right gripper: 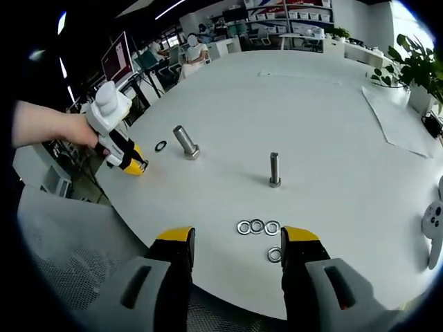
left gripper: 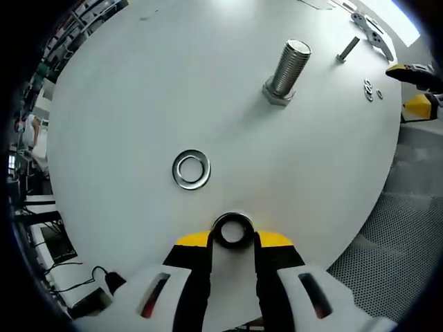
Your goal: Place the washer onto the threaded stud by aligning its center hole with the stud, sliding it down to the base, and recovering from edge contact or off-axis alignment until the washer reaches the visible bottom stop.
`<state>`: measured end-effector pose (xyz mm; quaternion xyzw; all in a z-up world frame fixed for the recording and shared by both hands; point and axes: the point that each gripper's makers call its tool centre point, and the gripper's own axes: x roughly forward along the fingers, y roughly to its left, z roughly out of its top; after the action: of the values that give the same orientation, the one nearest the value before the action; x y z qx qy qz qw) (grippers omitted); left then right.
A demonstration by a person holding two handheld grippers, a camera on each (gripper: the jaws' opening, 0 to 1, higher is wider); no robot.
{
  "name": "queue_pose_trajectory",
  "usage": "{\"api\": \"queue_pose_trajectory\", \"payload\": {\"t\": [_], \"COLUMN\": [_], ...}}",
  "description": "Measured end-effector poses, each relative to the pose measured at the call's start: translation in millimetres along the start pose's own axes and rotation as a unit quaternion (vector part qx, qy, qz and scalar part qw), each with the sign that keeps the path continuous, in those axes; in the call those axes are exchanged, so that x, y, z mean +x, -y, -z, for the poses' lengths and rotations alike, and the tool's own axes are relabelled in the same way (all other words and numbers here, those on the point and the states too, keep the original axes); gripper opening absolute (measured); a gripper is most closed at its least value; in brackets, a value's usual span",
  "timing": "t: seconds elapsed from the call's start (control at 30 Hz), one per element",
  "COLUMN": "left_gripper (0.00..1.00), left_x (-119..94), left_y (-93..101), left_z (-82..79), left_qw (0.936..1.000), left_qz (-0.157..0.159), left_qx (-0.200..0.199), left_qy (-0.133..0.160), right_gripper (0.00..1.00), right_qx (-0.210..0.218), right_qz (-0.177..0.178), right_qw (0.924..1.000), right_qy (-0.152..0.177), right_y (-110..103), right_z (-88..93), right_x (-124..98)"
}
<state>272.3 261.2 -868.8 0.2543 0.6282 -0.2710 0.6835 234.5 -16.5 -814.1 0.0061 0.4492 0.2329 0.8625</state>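
Note:
My left gripper (left gripper: pixel 232 239) is shut on a dark steel washer (left gripper: pixel 217 232), held upright at its yellow tips just above the white table (left gripper: pixel 138 90). A second washer (left gripper: pixel 192 169) lies flat a little ahead and to the left. The large threaded stud (left gripper: pixel 287 68) stands on its hex head further ahead to the right. In the right gripper view the same stud (right gripper: pixel 185 142) stands beside that flat washer (right gripper: pixel 160 146), and a person's hand holds the left gripper (right gripper: pixel 131 162) at the table's left edge. My right gripper (right gripper: pixel 237 241) is open over the near edge.
A thinner bolt (right gripper: pixel 275 169) stands mid-table, with three small washers (right gripper: pixel 257 227) in a row and one more (right gripper: pixel 275 254) near my right jaws. A white part (right gripper: pixel 435 225) lies at the right edge. Potted plants (right gripper: pixel 415 62) and desks lie beyond. Perforated floor (left gripper: pixel 387 228) surrounds the table.

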Motion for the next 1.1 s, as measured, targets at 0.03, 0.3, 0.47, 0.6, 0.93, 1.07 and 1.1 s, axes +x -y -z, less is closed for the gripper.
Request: {"api": "queue_pose_trajectory", "payload": {"t": [0.03,0.3,0.47,0.6,0.93,1.07,1.1], "left_gripper": [0.22,0.23,0.25,0.26,0.22,0.21,0.21], "left_x": [0.2,0.1,-0.2,-0.3,0.1,1.0,0.5], "left_y": [-0.7,-1.0,0.4,1.8,1.3,1.8,2.2], "left_z": [0.2,-2.0,-2.2,-3.2,-2.3,-3.4,-3.5], "left_qw": [1.0000,0.9993,0.9988,0.9984,0.9985,0.9986,0.9986], "left_qz": [0.001,0.008,0.006,0.007,-0.001,-0.003,-0.004], "left_qx": [-0.002,-0.036,-0.048,-0.055,-0.053,-0.053,-0.053], "left_qy": [0.003,0.007,0.010,0.009,0.010,-0.003,-0.006], "right_gripper": [0.52,0.52,0.52,0.52,0.52,0.52,0.52], "right_qx": [-0.001,0.008,0.002,0.004,0.004,0.004,0.005], "right_qz": [0.000,-0.001,-0.004,-0.004,-0.004,-0.004,-0.003], "right_qw": [1.0000,1.0000,1.0000,1.0000,1.0000,1.0000,1.0000], "right_qy": [-0.001,0.000,-0.004,-0.002,-0.001,0.001,0.001], "right_y": [0.0,0.6,-2.2,-1.2,-1.2,-1.1,-0.8], "right_z": [0.5,0.9,1.7,1.3,0.2,-0.2,-0.3], "right_x": [0.1,1.0,2.0,2.0,1.3,0.7,0.3]}}
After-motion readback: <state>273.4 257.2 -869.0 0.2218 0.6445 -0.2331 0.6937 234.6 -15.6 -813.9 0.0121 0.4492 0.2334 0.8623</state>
